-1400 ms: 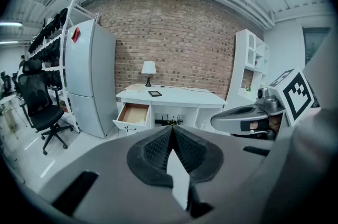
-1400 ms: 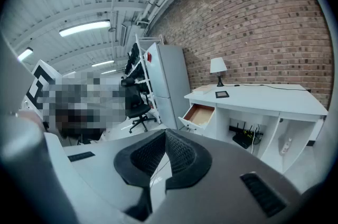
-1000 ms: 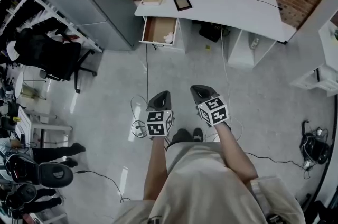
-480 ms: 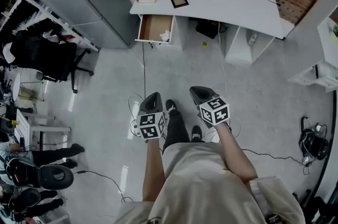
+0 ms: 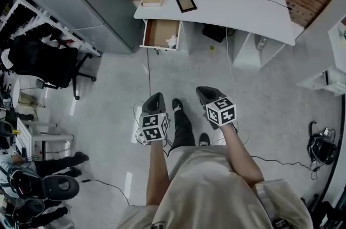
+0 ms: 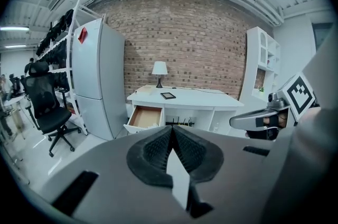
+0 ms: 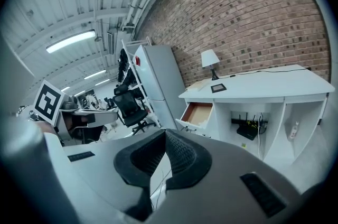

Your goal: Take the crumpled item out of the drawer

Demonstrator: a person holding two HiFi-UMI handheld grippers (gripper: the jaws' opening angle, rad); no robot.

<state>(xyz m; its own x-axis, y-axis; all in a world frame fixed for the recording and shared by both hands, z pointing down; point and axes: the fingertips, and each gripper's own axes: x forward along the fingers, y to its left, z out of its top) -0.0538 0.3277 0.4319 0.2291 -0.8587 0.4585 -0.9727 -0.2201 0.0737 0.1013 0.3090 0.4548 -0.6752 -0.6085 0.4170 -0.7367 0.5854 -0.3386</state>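
1. Near: carrying left gripper (image 5: 155,97) and right gripper (image 5: 204,91) side by side, both with jaws pressed together on nothing
2. Have stepped forward since a second ago; judged only approaching, reach not begun
3. Far, left end of desk (image 5: 232,6): seeing drawer (image 5: 157,32) pulled open, holding white crumpled item (image 5: 172,40) at its right side, well apart from both grippers

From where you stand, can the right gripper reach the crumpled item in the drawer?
Probably not yet. The drawer is open and nothing blocks the crumpled item, but a stretch of floor separates it from the right gripper, whose jaws are shut.
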